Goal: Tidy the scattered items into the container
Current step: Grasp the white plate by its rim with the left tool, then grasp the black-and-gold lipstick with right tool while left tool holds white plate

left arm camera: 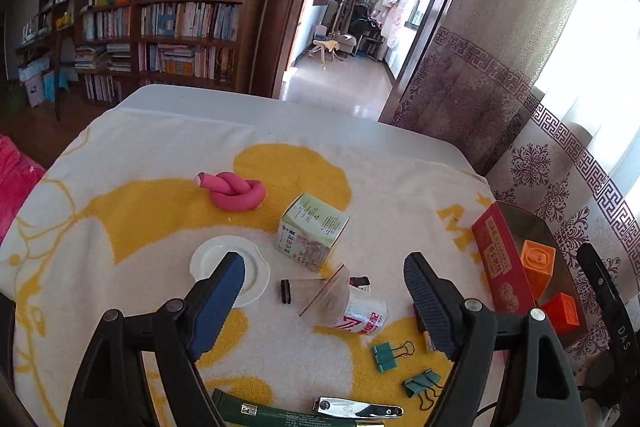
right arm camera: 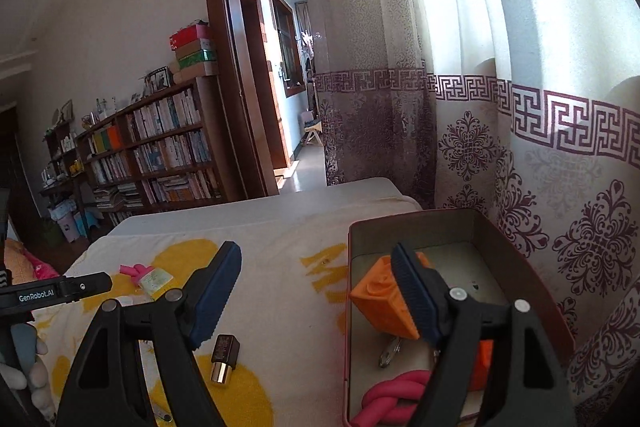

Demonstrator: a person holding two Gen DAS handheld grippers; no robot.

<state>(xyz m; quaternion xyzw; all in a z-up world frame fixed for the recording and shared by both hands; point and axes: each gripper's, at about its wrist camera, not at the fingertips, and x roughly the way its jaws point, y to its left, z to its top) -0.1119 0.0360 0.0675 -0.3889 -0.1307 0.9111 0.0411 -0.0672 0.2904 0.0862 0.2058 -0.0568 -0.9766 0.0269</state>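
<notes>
Right now both tongs stand wide open and hold nothing. The left gripper point(left arm camera: 324, 291) hangs over the yellow-and-white towel point(left arm camera: 132, 211). Between its fingers lies a clear zip bag point(left arm camera: 340, 301), its long axis running across the gap from the left finger towards the right. Beyond the fingertips a small green-and-white carton point(left arm camera: 312, 231) stands tilted on one corner; farther off lies a knotted pink foam roller point(left arm camera: 236, 193). A white lid point(left arm camera: 228, 271) sits partly under the left finger. Nearer the wrist lie two teal binder clips point(left arm camera: 390, 353) and a nail clipper point(left arm camera: 356, 407), lengthwise across.

The right gripper point(right arm camera: 316, 277) hovers at the red container point(right arm camera: 536, 267), whose wall passes between its fingers. An orange block point(right arm camera: 380, 303) stands just inside the right finger; a lipstick tube point(right arm camera: 225, 359) lies outside.
</notes>
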